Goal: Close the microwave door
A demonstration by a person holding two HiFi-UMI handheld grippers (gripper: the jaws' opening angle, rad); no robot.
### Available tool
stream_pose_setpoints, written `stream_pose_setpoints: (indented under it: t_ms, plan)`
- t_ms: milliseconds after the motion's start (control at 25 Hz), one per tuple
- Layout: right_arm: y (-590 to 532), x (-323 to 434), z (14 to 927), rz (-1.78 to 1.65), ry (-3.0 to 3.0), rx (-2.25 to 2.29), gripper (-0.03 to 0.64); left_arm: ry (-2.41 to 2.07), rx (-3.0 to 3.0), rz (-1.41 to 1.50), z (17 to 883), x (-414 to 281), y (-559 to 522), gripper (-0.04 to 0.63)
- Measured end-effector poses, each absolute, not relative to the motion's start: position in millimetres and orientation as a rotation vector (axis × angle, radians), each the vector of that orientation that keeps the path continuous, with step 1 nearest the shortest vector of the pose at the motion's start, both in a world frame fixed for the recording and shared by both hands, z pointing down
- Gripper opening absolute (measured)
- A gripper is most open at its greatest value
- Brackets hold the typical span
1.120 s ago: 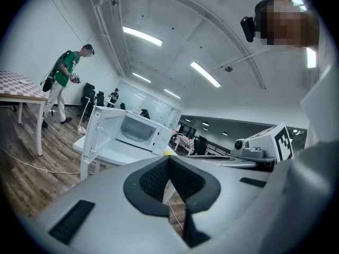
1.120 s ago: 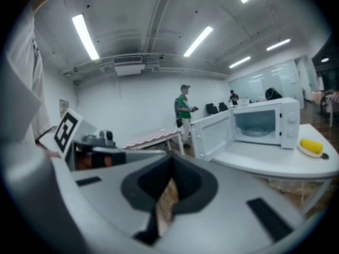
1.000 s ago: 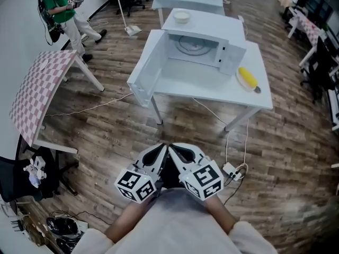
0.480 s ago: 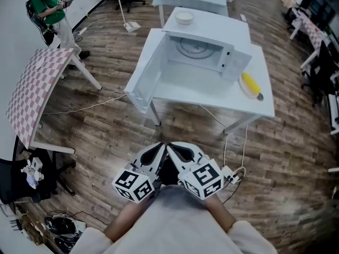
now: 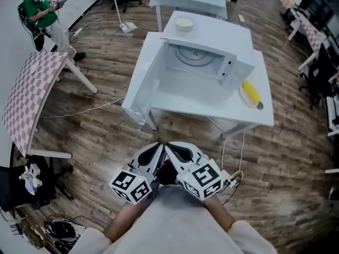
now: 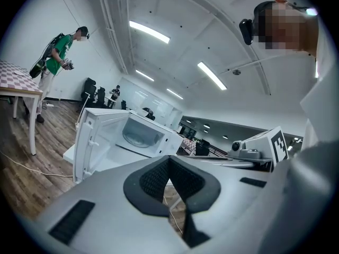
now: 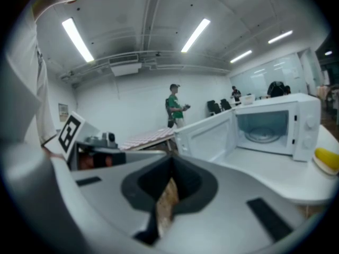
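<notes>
You hold the left gripper and right gripper near your body, both claws pressed together, empty. Ahead, the microwave sits on a white table, its door wide open.

No readable text, brand, number or sign found. Black-and-white square marker patterns only, on cubes of left gripper and right gripper. Print on microwave panel too small to read.
</notes>
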State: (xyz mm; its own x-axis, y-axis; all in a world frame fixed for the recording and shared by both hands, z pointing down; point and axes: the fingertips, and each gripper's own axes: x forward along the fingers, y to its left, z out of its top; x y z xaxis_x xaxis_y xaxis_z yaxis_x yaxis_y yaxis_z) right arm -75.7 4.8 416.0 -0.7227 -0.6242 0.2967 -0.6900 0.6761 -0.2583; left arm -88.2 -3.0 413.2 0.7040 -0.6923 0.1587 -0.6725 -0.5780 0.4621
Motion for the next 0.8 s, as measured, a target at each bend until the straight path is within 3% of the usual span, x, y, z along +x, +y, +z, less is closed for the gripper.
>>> stream_pose_setpoints:
  t_ms: [800]
  plan:
    - [-87.4, -104.4, 394.8, 0.482, -2.696, 1.066, 0.023, -1.027, 2.429, -0.139, 388.0, -117.1, -93.9, 0.017]
